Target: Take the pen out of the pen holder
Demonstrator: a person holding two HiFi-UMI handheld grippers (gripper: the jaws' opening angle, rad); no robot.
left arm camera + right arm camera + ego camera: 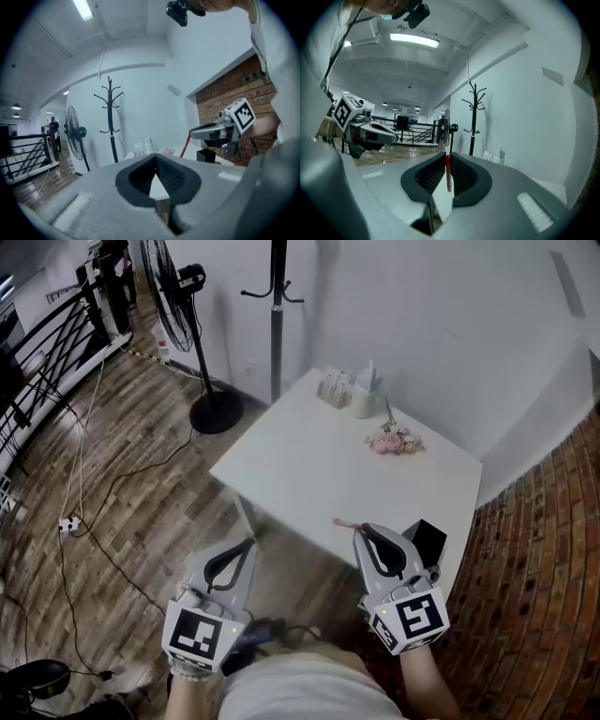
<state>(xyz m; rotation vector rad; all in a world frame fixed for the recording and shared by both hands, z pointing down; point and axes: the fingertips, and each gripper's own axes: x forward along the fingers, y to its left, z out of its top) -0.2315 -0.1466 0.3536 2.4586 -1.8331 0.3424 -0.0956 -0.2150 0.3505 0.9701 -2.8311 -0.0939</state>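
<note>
right gripper [448, 158]: clenched on a red pen [448, 172], which stands upright between the tips.
left gripper [156, 158]: jaws together, nothing between them.
head view only: the pen pokes left from the right tips over the white table [309, 474]; the black pen holder [427, 540] is just right of it, apart.
left gripper view only: the pen slants down under the right gripper.
around: flowers [392, 440] and bottle [364, 395] at top centre; fan [178, 296] at upper left.
</note>
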